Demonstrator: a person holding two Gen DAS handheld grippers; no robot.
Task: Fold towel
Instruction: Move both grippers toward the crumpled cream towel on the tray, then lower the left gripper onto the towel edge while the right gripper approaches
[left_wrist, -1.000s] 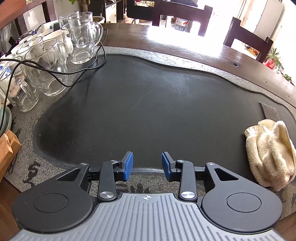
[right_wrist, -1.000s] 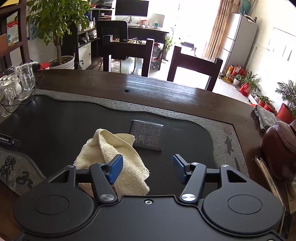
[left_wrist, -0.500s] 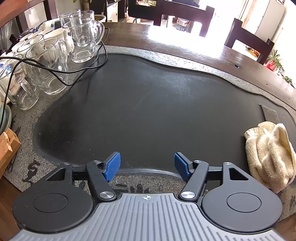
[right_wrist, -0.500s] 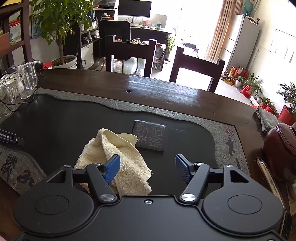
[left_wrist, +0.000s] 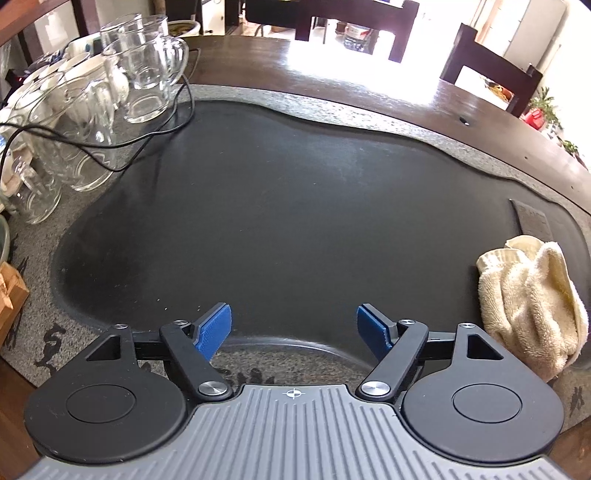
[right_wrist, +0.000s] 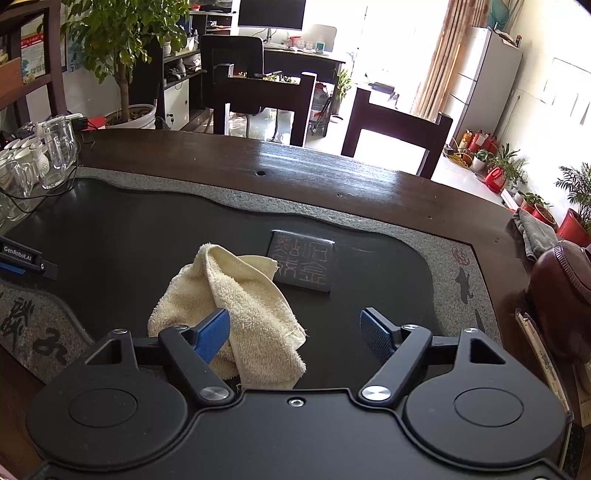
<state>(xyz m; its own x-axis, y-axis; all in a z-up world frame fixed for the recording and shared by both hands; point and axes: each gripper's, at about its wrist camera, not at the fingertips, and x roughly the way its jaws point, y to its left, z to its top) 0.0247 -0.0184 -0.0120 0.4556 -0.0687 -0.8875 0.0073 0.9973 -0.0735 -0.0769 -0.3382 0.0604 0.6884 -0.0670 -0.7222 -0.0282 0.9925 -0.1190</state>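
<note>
Crumpled into a loose heap, the cream towel (right_wrist: 225, 306) lies on the black slab (right_wrist: 122, 236), toward its near right part, with 1 corner folded back beside a stone seal (right_wrist: 303, 262) carved with reddish characters. From the left wrist view the same towel (left_wrist: 532, 302) sits at the far right edge of the slab (left_wrist: 280, 221), well apart from the left gripper.

The right gripper (right_wrist: 295, 328) hangs just above the near edge of the slab with its jaws spread wide and nothing between them. Its left blue pad (right_wrist: 212, 334) overlaps the towel's near side in the picture; whether it touches the cloth cannot be told. The right pad (right_wrist: 375, 334) stands over bare slab.

The left gripper (left_wrist: 293, 328) is likewise spread wide and empty, its 2 blue pads over the slab's near rim. In the right wrist view only a black and blue part of it shows at the left edge.

A speckled grey border (left_wrist: 332, 110) rings the slab, set in a dark wood table (right_wrist: 332, 173). At the far left corner stand clear glass mugs (left_wrist: 147, 81) and white cups (right_wrist: 26, 147), with a black cable (left_wrist: 155, 125) looping past them. A grey cloth (right_wrist: 535, 232) and a dark brown pot (right_wrist: 561, 291) rest on the table's right side. Beyond are dark chairs (right_wrist: 391, 133), a potted tree (right_wrist: 122, 48) and a desk with a monitor (right_wrist: 271, 13).
</note>
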